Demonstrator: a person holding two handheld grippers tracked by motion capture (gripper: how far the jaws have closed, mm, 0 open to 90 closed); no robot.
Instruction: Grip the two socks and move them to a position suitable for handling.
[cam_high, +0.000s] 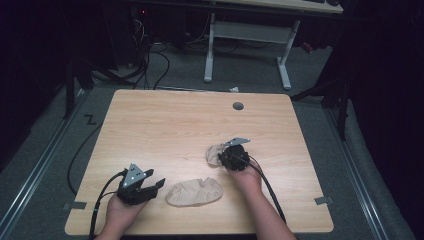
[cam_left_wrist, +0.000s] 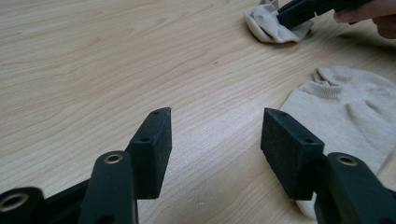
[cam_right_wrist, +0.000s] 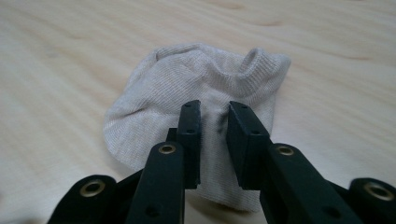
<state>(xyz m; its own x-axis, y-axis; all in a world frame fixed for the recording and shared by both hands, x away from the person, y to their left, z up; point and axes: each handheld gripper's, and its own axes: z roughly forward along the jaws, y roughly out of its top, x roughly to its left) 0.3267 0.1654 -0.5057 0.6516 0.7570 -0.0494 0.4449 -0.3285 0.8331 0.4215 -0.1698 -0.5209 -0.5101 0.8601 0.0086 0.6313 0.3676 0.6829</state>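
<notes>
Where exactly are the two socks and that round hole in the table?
Flat sock (cam_high: 195, 193), high view, middle of its body.
Bunched sock (cam_right_wrist: 187, 84), right gripper view, bulged middle.
Round hole (cam_high: 238, 106), high view, its centre, near the table's far edge.

Both tongs black: left tongs (cam_high: 159, 183), right tongs (cam_right_wrist: 214, 140). Grey three-cornered plate (cam_high: 134, 174) on top, black cable (cam_high: 267, 187) trailing. Brass-ringed screw holes (cam_right_wrist: 166, 149); forearms bare.

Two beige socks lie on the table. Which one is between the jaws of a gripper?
The crumpled sock farther from the person: the right gripper pinches its fabric. The flat sock lies untouched beside the open left gripper.
</notes>
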